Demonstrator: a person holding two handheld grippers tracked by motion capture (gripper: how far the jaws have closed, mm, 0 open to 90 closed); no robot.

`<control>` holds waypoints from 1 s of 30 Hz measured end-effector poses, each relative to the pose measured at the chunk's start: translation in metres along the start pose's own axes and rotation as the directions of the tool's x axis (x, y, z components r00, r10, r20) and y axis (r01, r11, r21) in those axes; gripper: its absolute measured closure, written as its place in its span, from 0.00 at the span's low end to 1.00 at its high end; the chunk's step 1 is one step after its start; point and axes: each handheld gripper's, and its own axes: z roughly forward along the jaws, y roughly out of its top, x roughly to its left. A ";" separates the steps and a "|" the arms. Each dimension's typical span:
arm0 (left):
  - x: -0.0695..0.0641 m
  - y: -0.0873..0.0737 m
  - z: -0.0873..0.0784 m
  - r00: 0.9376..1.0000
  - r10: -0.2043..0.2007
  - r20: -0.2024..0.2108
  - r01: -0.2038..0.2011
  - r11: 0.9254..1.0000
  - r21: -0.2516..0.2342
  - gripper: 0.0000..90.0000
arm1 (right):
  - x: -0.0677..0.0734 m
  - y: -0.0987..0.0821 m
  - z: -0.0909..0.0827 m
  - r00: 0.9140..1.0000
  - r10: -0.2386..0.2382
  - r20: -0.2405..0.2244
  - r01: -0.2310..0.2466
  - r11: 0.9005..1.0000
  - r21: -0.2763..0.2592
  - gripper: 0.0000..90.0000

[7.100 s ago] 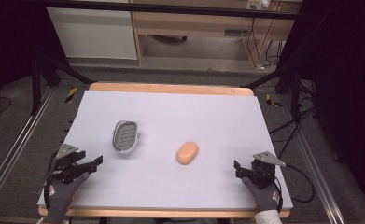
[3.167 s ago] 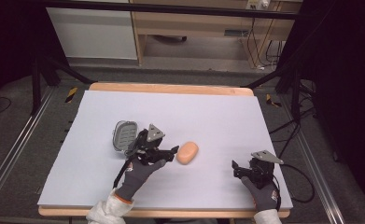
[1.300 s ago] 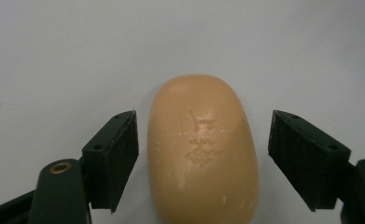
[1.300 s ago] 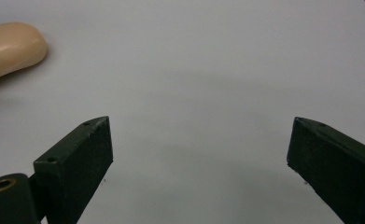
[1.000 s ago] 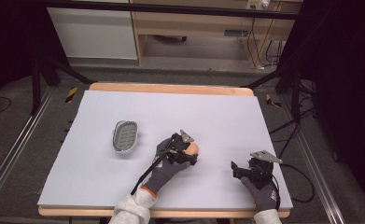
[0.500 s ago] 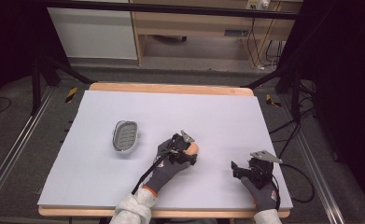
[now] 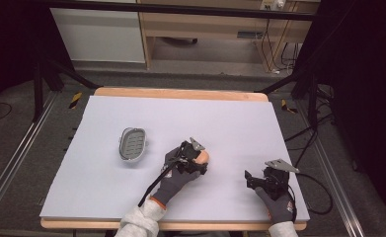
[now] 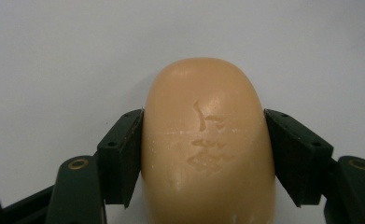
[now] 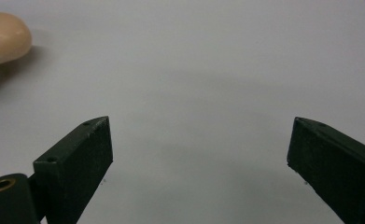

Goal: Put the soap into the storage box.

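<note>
The dish [image 7: 133, 144] lies well to the left of my left tongs [image 7: 196, 159], empty as far as I can see from above. Those tongs have crossed from the table's near-left corner to mid-table over the last few seconds, and now both jaws press the flanks of the soap [image 8: 208, 144], so I have it clamped. It looks to be resting on the sheet, not lifted yet; I'd guess the dish is where it goes next. My glove and the tongs cover most of the soap from above, and its near end is cut off in the left gripper view. My right tongs [image 9: 199, 163] sit spread wide over bare sheet, unmoved, soap off to their far left.
</note>
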 end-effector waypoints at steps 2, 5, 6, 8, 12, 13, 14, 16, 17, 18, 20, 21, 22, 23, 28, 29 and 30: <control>0.001 0.001 -0.008 1.000 -0.003 0.008 0.003 1.000 -0.012 0.35 | 0.000 0.000 0.000 1.000 0.002 0.001 -0.002 1.000 0.000 0.08; 0.003 0.001 -0.021 1.000 -0.003 0.017 0.004 1.000 -0.029 0.35 | 0.000 0.000 0.000 1.000 0.001 0.002 -0.001 1.000 -0.001 0.08; 0.005 0.001 -0.024 1.000 -0.006 0.020 0.007 0.999 -0.036 0.35 | 0.000 0.000 0.000 1.000 0.002 0.001 -0.002 1.000 -0.002 0.08; 0.007 0.001 -0.030 1.000 -0.005 0.022 0.006 0.999 -0.046 0.35 | 0.001 0.000 0.000 1.000 0.004 0.001 -0.004 1.000 -0.001 0.08; 0.012 -0.001 -0.042 1.000 -0.014 0.027 0.015 0.998 -0.067 0.35 | 0.001 0.000 0.000 1.000 0.003 0.003 -0.003 1.000 -0.003 0.08; 0.013 -0.002 -0.045 0.999 -0.015 0.029 0.017 0.997 -0.072 0.35 | 0.001 0.000 0.000 1.000 0.003 0.003 -0.003 1.000 -0.002 0.08; 0.015 -0.003 -0.048 0.999 -0.023 0.030 0.025 0.997 -0.077 0.35 | 0.001 0.000 0.000 1.000 0.003 0.003 -0.003 1.000 -0.002 0.08; 0.018 -0.004 -0.052 0.999 -0.026 0.027 0.028 0.996 -0.082 0.35 | 0.001 0.000 0.000 1.000 0.004 0.003 -0.004 1.000 -0.002 0.08; 0.019 -0.005 -0.055 0.999 -0.028 0.023 0.030 0.996 -0.086 0.35 | 0.001 0.000 0.000 1.000 0.004 0.003 -0.004 1.000 -0.002 0.08; 0.020 -0.006 -0.057 0.999 -0.031 0.025 0.033 0.995 -0.089 0.35 | 0.001 0.000 0.000 1.000 0.001 0.003 -0.001 1.000 -0.001 0.08; 0.023 -0.007 -0.062 0.999 -0.036 0.023 0.038 0.995 -0.097 0.35 | 0.002 0.000 0.000 1.000 0.002 0.005 -0.002 1.000 -0.002 0.08; 0.024 -0.008 -0.065 0.999 -0.041 0.024 0.043 0.994 -0.102 0.35 | 0.002 0.000 0.000 1.000 0.004 0.004 -0.004 1.000 -0.003 0.08; 0.025 -0.008 -0.068 0.999 -0.042 0.025 0.045 0.993 -0.108 0.35 | 0.001 0.000 0.000 1.000 0.003 0.005 -0.003 1.000 -0.002 0.08; 0.027 -0.009 -0.072 0.999 -0.045 0.021 0.048 0.992 -0.114 0.35 | 0.001 0.000 0.000 1.000 0.001 0.007 -0.001 1.000 -0.003 0.08; 0.033 -0.012 -0.083 0.999 -0.053 0.010 0.054 0.990 -0.131 0.35 | 0.002 0.000 0.000 1.000 0.004 0.004 -0.004 1.000 -0.002 0.08; 0.035 -0.013 -0.086 0.999 -0.054 0.007 0.054 0.990 -0.133 0.35 | 0.002 0.000 0.000 1.000 0.002 0.005 -0.002 1.000 -0.002 0.08; 0.036 -0.013 -0.088 0.998 -0.058 0.004 0.058 0.989 -0.136 0.35 | 0.002 0.000 0.000 1.000 0.004 0.006 -0.004 1.000 -0.002 0.08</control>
